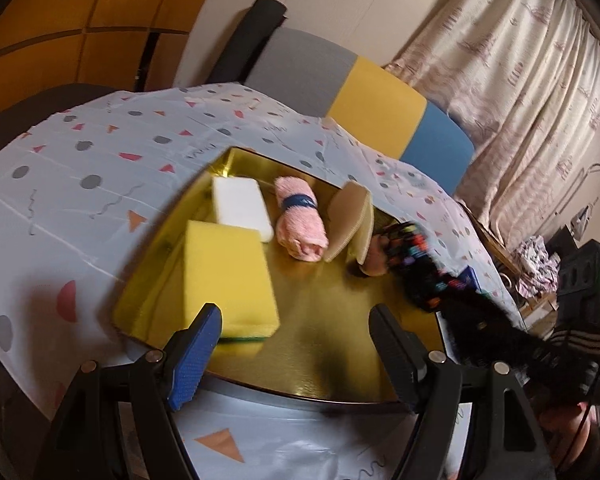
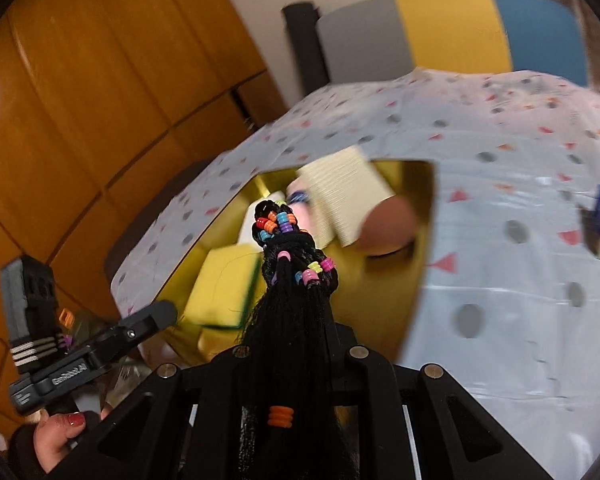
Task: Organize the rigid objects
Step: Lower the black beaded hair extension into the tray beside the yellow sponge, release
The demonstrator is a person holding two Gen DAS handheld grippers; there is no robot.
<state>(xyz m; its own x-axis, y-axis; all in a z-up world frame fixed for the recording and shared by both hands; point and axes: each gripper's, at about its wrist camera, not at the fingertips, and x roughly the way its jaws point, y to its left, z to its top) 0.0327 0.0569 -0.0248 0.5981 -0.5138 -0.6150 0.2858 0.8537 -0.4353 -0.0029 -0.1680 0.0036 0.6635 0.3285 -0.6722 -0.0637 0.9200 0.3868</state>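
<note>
a black beaded hair bundle (image 2: 290,276) is clenched in the right tongs (image 2: 288,320) above the gold tray (image 1: 320,320); the left tongs (image 1: 296,340) are held released.

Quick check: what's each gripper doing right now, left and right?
Left gripper: open, holding nothing, above the gold tray.
Right gripper: shut on a black braided hairpiece with coloured beads.
</note>
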